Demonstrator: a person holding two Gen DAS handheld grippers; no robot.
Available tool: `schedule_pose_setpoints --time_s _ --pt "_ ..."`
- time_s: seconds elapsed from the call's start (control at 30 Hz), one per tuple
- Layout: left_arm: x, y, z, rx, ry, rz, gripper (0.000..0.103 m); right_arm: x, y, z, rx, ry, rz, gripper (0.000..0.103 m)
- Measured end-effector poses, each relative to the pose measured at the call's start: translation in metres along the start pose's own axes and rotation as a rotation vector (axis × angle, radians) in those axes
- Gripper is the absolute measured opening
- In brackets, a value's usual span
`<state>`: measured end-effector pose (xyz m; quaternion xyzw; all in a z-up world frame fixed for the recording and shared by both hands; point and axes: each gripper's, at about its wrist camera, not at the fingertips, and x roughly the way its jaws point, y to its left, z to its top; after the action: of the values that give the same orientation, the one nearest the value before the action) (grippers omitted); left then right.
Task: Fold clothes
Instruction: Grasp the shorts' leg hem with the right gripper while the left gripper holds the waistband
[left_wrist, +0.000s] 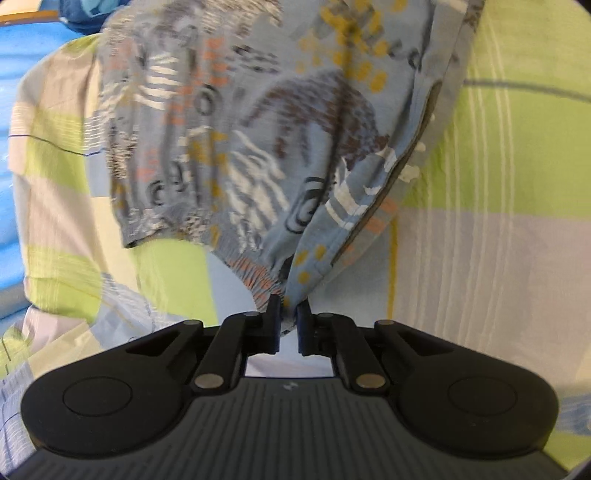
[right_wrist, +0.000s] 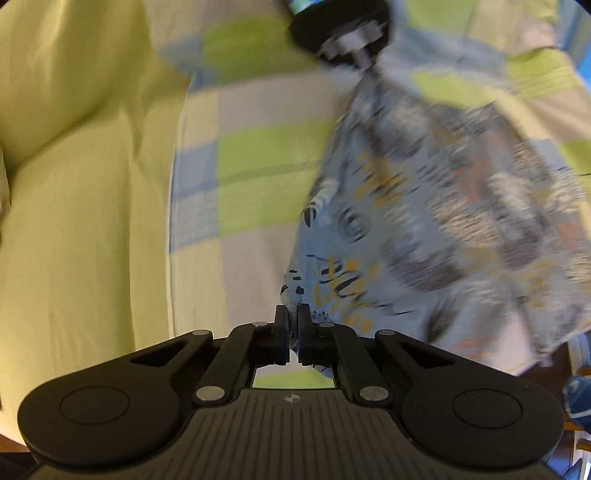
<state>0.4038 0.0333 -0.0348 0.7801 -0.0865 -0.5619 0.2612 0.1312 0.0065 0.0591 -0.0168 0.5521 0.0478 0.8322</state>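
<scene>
The garment (left_wrist: 258, 147) was a light-blue piece of clothing printed with brown, orange, mustard and white marks, with a gathered elastic edge (left_wrist: 255, 277) running along its lower border in the left wrist view. It hung stretched between your two grippers above a bedsheet (left_wrist: 498, 221) checked in lime green, pale grey and light blue. In the left wrist view the cloth spread upward and away from the fingers, with one folded-over flap (left_wrist: 369, 206) along its right side. In the right wrist view the same garment (right_wrist: 443, 221) appeared blurred, fanning out to the right of the fingers and narrowing toward the top of the frame.

Your left gripper (left_wrist: 287, 321) had its fingers drawn close together, pinching a bunched bit of the garment at the elastic edge; a narrow gap showed between the fingers below the cloth. Your right gripper (right_wrist: 291, 328) was likewise nearly closed, its fingers clamping a corner of the blue fabric between them. At the top of the right wrist view, a dark rounded device (right_wrist: 340, 33) met the narrow end of the garment; it was too blurred to tell its parts apart.

Beyond the checked sheet, a plain yellow-green cushion or pillow (right_wrist: 74, 221) filled the left of the right wrist view. In the left wrist view a bright blue surface (left_wrist: 11, 110) lay past the sheet's left border, and a dark blue bundle (left_wrist: 81, 14) sat at the upper left.
</scene>
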Motion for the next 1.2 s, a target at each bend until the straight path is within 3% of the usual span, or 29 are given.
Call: schedule_pose_setpoints --time_s 0.1,0.23,0.47,0.63,0.87,1.2 --pt "-0.019 0.020 0.000 -0.038 -0.012 -0.016 0.005 -0.040 -0.027 0.008 0.020 -0.028 -0.036 0.004" --pt "-0.040 0.057 0.003 -0.164 -0.026 -0.079 0.005 -0.083 -0.071 0.016 0.044 -0.059 -0.094 0.004" --pt "-0.047 0.114 0.012 -0.303 -0.023 -0.207 0.004 -0.110 -0.178 0.018 0.120 -0.064 -0.080 0.004" --pt "-0.033 0.159 0.011 -0.414 0.000 -0.332 0.003 -0.098 -0.260 0.021 0.118 -0.039 -0.012 0.004" --pt "0.021 0.236 0.013 -0.556 0.020 -0.474 0.003 -0.063 -0.380 0.025 0.214 -0.007 0.026 0.004" --pt "0.110 0.309 0.019 -0.661 0.071 -0.553 0.000 0.006 -0.481 0.027 0.285 0.029 0.031 0.004"
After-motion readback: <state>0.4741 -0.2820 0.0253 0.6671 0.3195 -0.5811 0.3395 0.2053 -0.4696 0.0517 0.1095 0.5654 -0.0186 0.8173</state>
